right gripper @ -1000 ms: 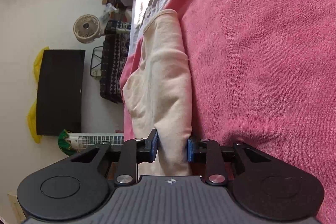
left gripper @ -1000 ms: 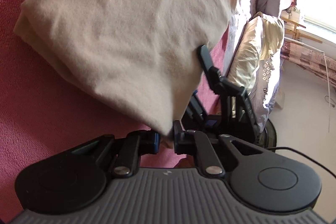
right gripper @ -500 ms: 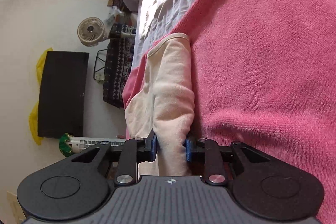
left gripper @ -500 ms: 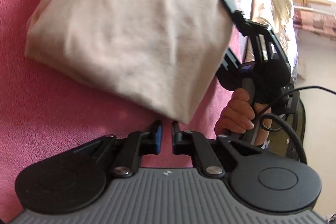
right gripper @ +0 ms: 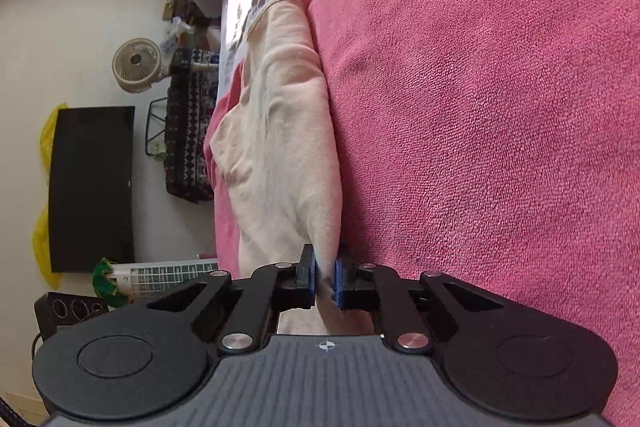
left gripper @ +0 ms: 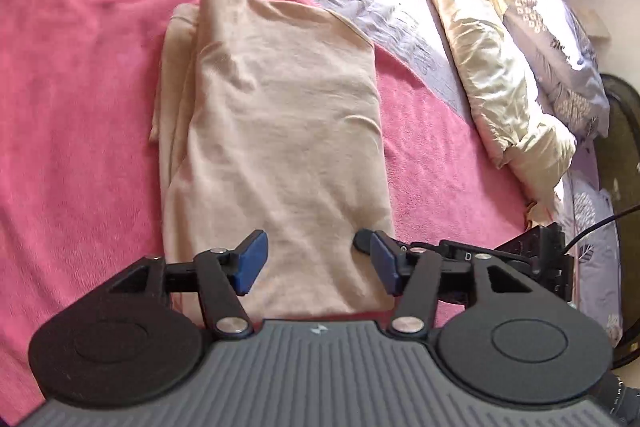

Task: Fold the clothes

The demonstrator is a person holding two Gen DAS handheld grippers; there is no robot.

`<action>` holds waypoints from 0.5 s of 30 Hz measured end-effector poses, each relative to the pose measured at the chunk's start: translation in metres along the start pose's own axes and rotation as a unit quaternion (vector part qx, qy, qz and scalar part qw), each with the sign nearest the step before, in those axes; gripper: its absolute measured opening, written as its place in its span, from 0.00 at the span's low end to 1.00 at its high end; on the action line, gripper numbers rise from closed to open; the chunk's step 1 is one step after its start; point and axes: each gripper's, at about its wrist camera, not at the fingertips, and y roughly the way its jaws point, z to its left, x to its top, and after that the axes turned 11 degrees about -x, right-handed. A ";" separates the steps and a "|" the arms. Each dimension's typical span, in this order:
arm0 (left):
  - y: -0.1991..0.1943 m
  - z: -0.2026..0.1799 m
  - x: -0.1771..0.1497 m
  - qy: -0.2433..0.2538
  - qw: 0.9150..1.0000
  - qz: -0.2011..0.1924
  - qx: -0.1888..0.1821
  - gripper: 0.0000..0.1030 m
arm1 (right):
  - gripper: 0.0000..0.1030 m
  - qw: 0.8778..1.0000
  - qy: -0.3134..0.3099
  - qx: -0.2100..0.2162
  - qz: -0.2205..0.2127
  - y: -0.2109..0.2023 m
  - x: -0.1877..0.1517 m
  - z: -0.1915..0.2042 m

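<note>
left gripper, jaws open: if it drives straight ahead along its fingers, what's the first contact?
Most likely the beige folded garment. It lies on the pink blanket, directly ahead of the left gripper, between and beyond its open fingers. Height above the cloth is unclear, so it may skim first.

Soft matt beige cloth garment [left gripper: 276, 131] on nubbly pink terry blanket [left gripper: 80, 67] (satiny pillow [left gripper: 492, 67] beside)
</note>
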 end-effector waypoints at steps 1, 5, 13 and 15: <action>0.001 -0.002 -0.003 0.001 1.000 0.009 0.004 0.67 | 0.09 1.000 0.008 0.007 0.000 -0.003 -0.004 0.000; 0.004 0.002 -0.031 -0.026 0.998 0.051 0.010 0.67 | 0.09 0.998 0.040 0.042 0.009 -0.014 -0.020 -0.006; 0.001 0.048 -0.101 -0.225 0.969 0.057 -0.086 0.67 | 0.20 0.994 0.055 0.077 0.055 0.015 -0.008 -0.034; 0.003 0.062 -0.109 -0.279 0.951 0.028 -0.130 0.68 | 0.19 0.995 0.057 0.065 0.059 0.015 -0.006 -0.028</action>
